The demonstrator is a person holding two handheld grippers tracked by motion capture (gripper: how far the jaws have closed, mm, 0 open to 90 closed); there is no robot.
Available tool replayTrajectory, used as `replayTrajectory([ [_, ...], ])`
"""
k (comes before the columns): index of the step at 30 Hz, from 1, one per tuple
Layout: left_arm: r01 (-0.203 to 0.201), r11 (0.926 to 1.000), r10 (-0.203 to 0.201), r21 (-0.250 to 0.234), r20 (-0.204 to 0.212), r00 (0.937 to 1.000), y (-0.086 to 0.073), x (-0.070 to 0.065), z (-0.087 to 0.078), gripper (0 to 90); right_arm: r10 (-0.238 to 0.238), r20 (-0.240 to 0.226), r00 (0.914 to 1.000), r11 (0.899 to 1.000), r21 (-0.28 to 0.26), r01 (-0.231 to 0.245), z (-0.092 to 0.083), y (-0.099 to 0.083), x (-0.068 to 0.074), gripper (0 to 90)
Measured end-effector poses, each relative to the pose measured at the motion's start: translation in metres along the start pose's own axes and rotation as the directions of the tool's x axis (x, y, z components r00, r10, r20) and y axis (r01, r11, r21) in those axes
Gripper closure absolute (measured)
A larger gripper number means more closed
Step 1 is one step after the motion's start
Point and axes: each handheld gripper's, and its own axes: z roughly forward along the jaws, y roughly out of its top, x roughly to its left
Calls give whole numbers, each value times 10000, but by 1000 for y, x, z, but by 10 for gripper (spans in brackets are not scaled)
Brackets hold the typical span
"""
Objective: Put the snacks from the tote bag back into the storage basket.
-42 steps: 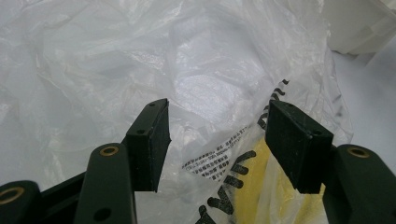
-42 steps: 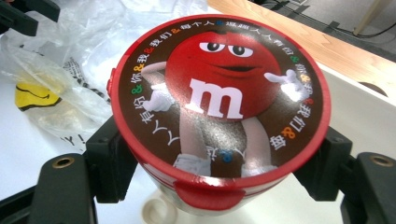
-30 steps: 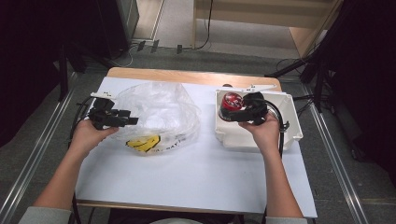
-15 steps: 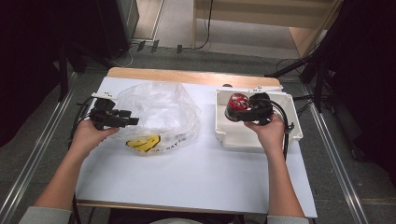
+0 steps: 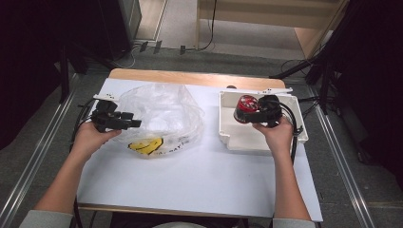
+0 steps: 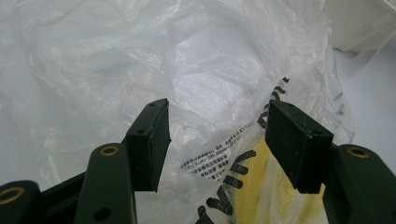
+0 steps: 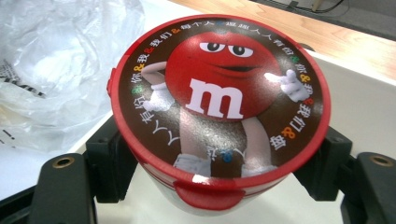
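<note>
Two things are in hand: a red-lidded candy tub and a clear plastic bag. I have the right gripper clenched on the tub, one jaw on each side of the wall just under the lid rim, as the right gripper view shows. In the high view the tub sits inside the white tray, toward the tray's 12 o'clock end, at about 2 o'clock on the table. I judge the tub stiff and fairly light, with a smooth, probably slick wall, so the hold just below the overhanging rim seems the best one: the lid edge should catch on the pads if it starts to slip. I can't tell how full it is, so I'd lift it slowly and keep it upright. The left gripper is released, jaws spread wide and hovering just over the bag with nothing between them. The bag lies crumpled at about 10 o'clock on the table, well apart from the tray, yellow print at its 6 o'clock edge. It looks thin, limp and nearly weightless, likely to slide and collapse, so I'd pinch a raised fold or the rim of its mouth instead of pressing on flat film, and expect it to drape once lifted.
</note>
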Motion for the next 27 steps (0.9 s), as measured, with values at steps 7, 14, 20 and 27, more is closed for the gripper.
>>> replayTrajectory([
  [7,-16,10000,16,28,-4,10000,0,0,0,411,152,181,9997,9999,31,-152,1,-3,-6,263],
  [14,-1,10000,1,3,1,10000,0,0,1,411,290,232,9993,9994,204,-295,6,-6,-11,264],
  [20,-11,10000,11,53,-9,10000,0,0,1,411,312,624,9976,9992,230,-327,11,-9,-17,263],
  [27,-4,10000,4,33,-23,10000,0,0,1,411,514,860,9950,9982,253,-538,14,-12,-24,263],
])
